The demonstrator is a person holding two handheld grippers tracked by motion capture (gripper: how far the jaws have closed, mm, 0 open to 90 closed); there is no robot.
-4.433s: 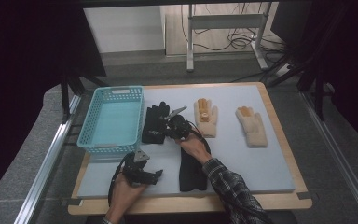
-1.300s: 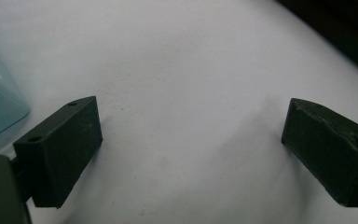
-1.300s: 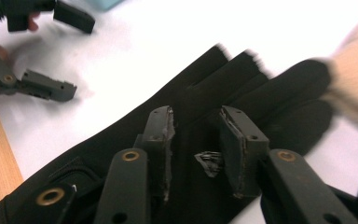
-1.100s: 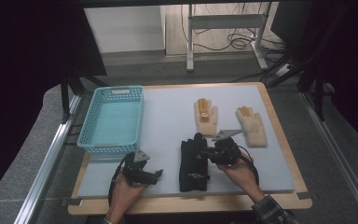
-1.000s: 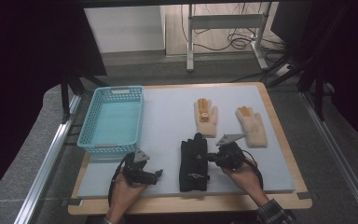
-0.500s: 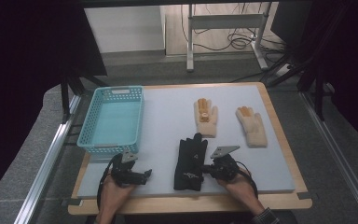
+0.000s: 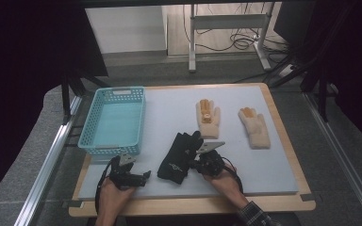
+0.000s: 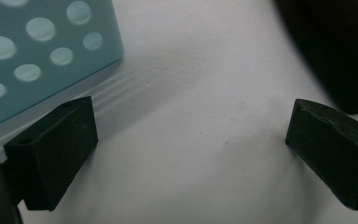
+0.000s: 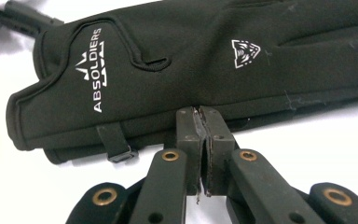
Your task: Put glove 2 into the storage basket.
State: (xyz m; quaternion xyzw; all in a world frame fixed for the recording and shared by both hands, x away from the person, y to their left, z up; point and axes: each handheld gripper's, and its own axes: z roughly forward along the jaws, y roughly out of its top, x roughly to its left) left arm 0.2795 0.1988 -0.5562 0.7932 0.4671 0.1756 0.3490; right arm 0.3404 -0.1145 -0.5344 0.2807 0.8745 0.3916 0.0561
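A stacked pair of black gloves (image 7: 179,155) printed "ABSOLDIERS" (image 9: 205,56) lies tilted on the white mat near the front. My right gripper (image 7: 194,165) comes at it from the right, and its jaws (image 9: 204,114) are pressed together on the near edge of the gloves by the cuff. My left gripper (image 7: 139,176) rests on the mat to the left of the gloves. Its jaws (image 8: 191,126) stand wide open over bare mat with nothing between them. The black glove (image 8: 340,51) shows at the upper right of the left gripper view.
A teal mesh basket (image 7: 94,141) stands at the left, with one corner (image 8: 37,56) close to my left gripper. Two tan gloves (image 7: 208,117) (image 7: 254,128) lie flat farther back on the right. The wooden table edge (image 7: 193,205) runs along the front.
My right gripper slid left and nearer the front edge, and the black gloves shifted left and tilted with it. The left gripper drifted slightly left and stayed open.
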